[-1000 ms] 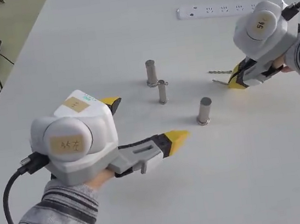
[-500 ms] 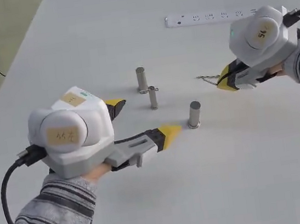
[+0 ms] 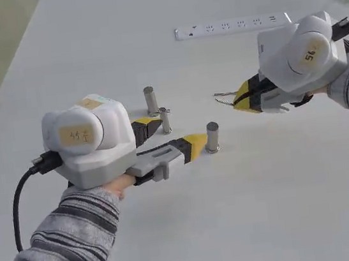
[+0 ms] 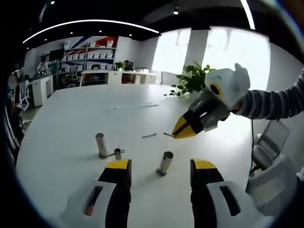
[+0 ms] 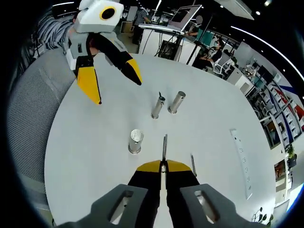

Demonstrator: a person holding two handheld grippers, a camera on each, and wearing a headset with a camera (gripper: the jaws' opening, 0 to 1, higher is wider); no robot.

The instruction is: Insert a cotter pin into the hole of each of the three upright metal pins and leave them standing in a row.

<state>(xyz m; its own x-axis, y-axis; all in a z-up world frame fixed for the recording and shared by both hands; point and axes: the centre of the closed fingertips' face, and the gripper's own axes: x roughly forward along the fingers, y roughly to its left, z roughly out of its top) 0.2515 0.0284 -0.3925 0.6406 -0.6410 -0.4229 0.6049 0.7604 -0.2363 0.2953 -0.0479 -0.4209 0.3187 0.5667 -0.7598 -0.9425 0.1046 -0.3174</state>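
While right tool (image 5: 164, 165) pinches cotter pin (image 5: 164, 146), left tool (image 4: 161, 166) gapes

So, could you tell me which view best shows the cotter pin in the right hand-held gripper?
The right gripper view: the cotter pin juts clearly from the shut right hand-held gripper. In head and left gripper views it's a faint sliver.

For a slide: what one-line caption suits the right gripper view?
Right hand-held gripper shut on a cotter pin, facing three upright metal pins, left hand-held gripper open beyond.
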